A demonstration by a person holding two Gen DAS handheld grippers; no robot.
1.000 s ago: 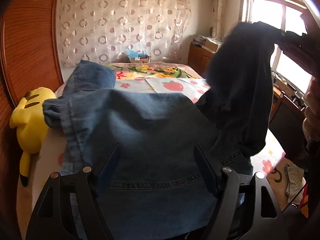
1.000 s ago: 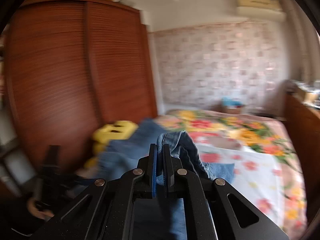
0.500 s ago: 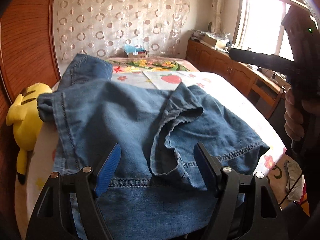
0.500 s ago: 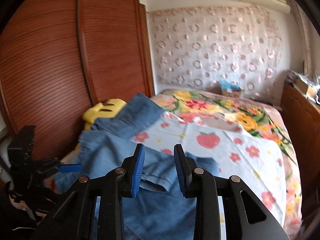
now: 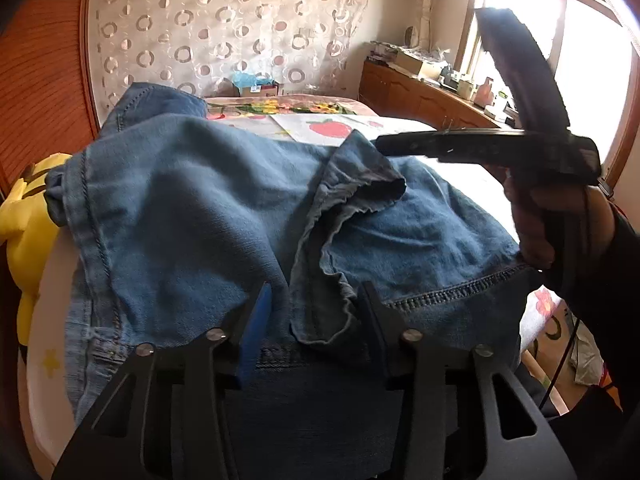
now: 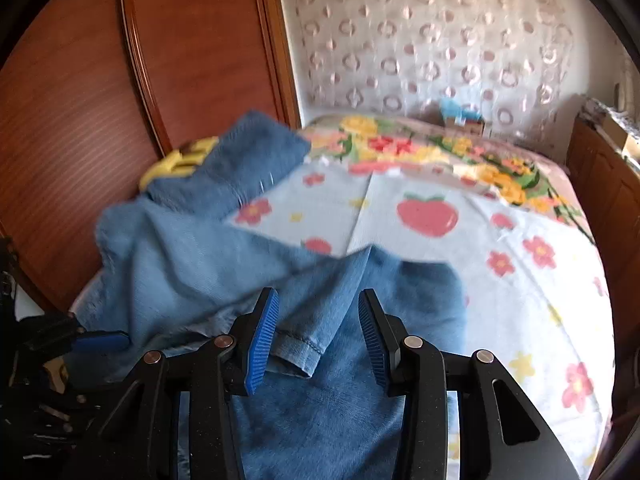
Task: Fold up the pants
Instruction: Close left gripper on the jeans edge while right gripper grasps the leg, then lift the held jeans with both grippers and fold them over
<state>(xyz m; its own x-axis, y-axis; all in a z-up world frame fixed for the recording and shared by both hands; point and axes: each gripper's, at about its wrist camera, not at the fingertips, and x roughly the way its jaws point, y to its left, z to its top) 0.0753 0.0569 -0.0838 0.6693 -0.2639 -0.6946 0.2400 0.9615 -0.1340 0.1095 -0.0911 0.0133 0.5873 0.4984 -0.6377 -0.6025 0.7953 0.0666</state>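
Note:
Blue denim pants (image 5: 192, 216) lie folded over on the bed, with a rumpled leg hem (image 5: 352, 200) flopped on top in the middle. My left gripper (image 5: 314, 296) is open and empty, just above the near edge of the pants. My right gripper (image 6: 318, 308) is open and empty above the same pants (image 6: 208, 264), with a hem corner (image 6: 300, 356) between its fingers but apart from them. The right gripper also shows in the left wrist view (image 5: 380, 146), held in a hand over the right side of the pants.
The bed (image 6: 520, 280) has a white floral sheet with a strawberry print. A yellow plush toy (image 5: 28, 208) lies at its left edge by the wooden wardrobe (image 6: 100, 80). A wooden dresser (image 5: 420, 96) and window stand at right. A box (image 5: 256, 86) sits at the far end.
My right gripper opened and let the pant leg drop onto the pants, then came down low over the denim. My left gripper moved closer and narrowed its opening.

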